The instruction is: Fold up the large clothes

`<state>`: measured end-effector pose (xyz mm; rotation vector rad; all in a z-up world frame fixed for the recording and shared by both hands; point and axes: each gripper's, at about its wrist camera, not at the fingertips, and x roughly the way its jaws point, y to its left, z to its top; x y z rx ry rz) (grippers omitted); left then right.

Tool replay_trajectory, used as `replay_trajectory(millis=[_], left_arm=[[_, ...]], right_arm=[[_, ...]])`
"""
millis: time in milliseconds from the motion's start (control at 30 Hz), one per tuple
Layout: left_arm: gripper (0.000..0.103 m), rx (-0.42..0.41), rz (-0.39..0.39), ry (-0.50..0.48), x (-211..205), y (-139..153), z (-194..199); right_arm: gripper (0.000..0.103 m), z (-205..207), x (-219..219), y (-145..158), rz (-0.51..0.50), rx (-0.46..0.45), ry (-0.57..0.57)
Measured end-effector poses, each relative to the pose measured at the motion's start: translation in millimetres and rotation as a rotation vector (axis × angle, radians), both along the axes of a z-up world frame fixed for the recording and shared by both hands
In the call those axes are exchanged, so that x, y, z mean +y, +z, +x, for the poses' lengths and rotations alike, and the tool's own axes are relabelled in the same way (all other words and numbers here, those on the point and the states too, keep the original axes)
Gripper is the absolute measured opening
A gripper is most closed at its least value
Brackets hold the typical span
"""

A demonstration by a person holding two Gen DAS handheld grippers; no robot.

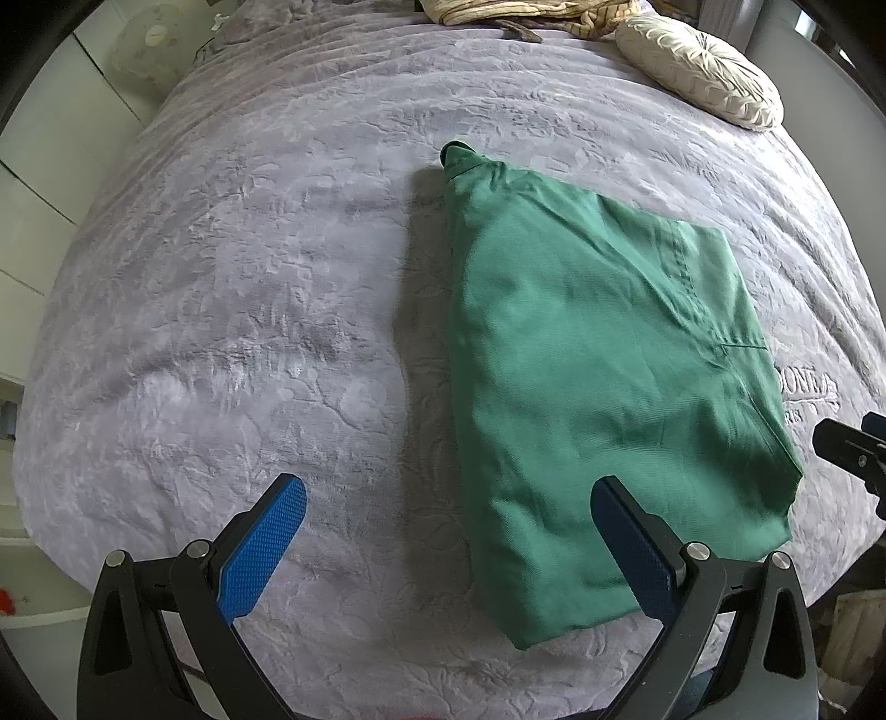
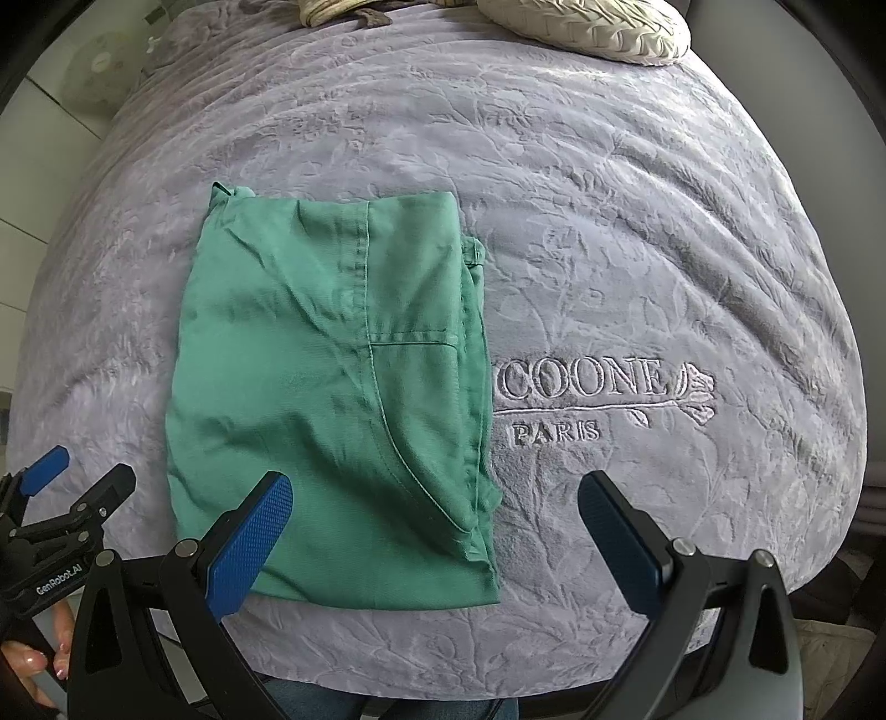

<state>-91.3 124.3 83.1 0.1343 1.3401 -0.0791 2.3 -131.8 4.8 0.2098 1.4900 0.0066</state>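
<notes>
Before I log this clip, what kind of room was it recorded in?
Most likely a bedroom. The folded green garment lies on a bed covered by a grey embossed blanket, with a cream pleated cushion and rumpled striped bedding at the far end.

Black hand-held gripper frames, 2 blue textured pads each, silver screws

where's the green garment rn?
The green garment lies folded flat on the grey bedspread, just left of the embroidered logo in the right wrist view. Both grippers hover open at its near edge.
</notes>
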Motion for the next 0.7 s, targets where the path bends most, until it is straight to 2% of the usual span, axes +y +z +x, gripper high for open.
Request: replay_trajectory(millis=[700], left_arm=[[0.103, -0.002, 0.000, 0.003, -1.7, 1.1, -1.7]], right_arm=[[0.103, 1.0, 2.7, -0.6, 0.004, 0.004, 0.012]])
